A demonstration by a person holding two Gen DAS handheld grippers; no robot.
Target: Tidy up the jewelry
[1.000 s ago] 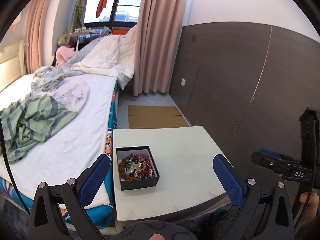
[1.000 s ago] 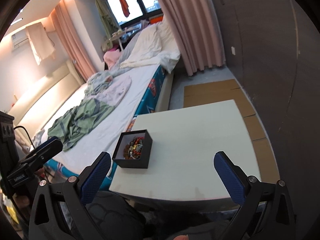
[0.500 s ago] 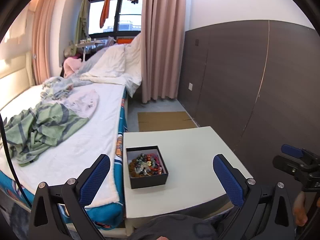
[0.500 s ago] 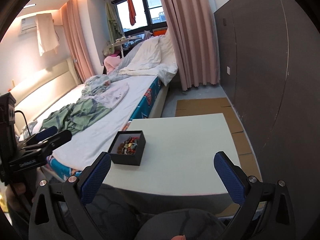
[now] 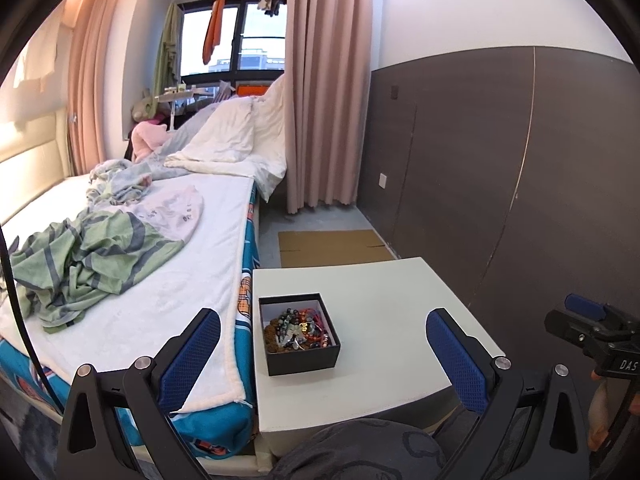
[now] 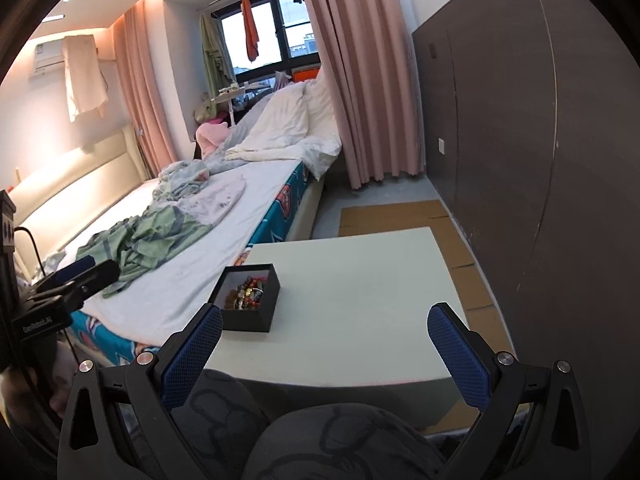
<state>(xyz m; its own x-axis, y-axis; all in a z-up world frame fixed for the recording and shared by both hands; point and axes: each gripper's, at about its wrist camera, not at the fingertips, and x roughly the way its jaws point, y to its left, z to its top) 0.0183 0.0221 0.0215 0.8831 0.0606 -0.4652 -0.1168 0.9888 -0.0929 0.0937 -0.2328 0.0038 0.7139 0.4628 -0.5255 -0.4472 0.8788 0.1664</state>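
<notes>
A small black box [image 5: 298,334] [image 6: 248,298] full of tangled beaded jewelry [image 5: 298,328] sits near the left edge of a pale square table [image 5: 380,312] [image 6: 360,300]. My left gripper [image 5: 322,348] hangs open in the air short of the table, its blue pads [image 5: 192,354] wide apart with nothing between them. My right gripper [image 6: 324,346] is open too, held above a knee in grey fabric, empty. Each gripper shows at the edge of the other's view.
A bed [image 5: 160,240] with crumpled green and white bedding runs along the table's left side. A dark panelled wall [image 5: 500,160] stands close on the right. Flattened cardboard [image 5: 332,244] lies on the floor beyond the table, before pink curtains [image 5: 320,80].
Both cameras have risen and pulled back from the table, so the box looks smaller and lower. Both grippers stay open and empty; the box has not moved.
</notes>
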